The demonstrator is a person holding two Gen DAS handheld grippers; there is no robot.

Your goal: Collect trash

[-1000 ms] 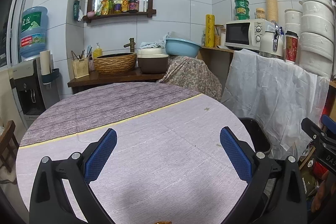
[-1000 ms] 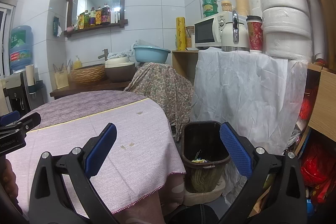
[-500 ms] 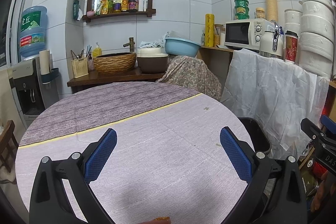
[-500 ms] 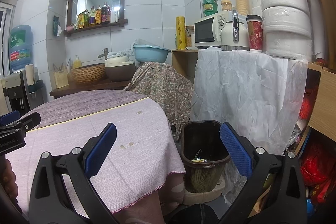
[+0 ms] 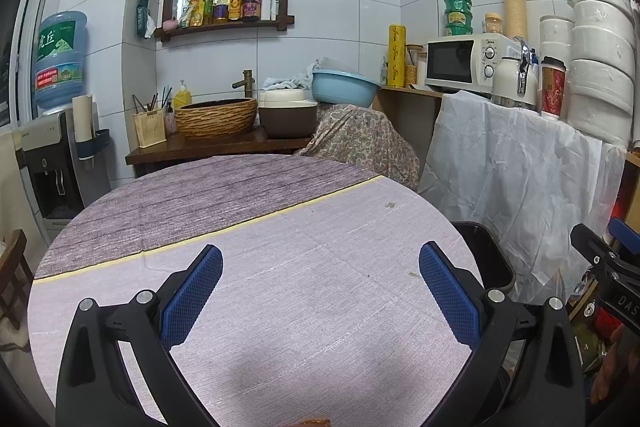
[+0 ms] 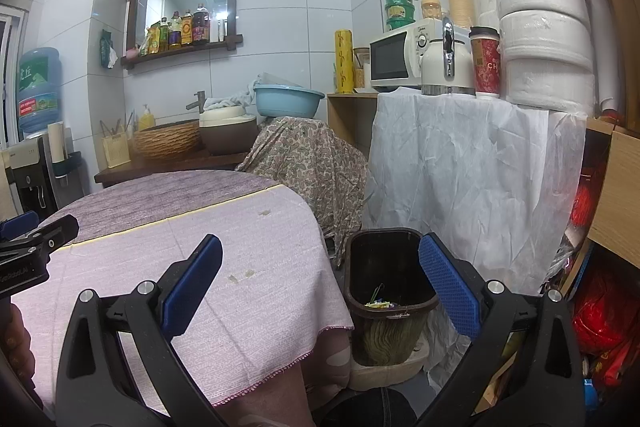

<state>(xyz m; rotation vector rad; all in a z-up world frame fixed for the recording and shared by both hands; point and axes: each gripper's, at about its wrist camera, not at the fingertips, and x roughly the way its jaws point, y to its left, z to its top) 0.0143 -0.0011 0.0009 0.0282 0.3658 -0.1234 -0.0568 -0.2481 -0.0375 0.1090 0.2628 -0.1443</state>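
We held the left gripper wide open and empty over the tablecloth and the right gripper equally wide above the table's edge, with the bin, a few scraps inside, just beyond on the floor.

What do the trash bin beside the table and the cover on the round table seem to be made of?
The trash bin looks like dark brown moulded plastic, matte, with a rolled rim. The table cover looks like woven cloth, pale lilac: fine ribbed texture, a stitched hem, and its edge drapes softly.
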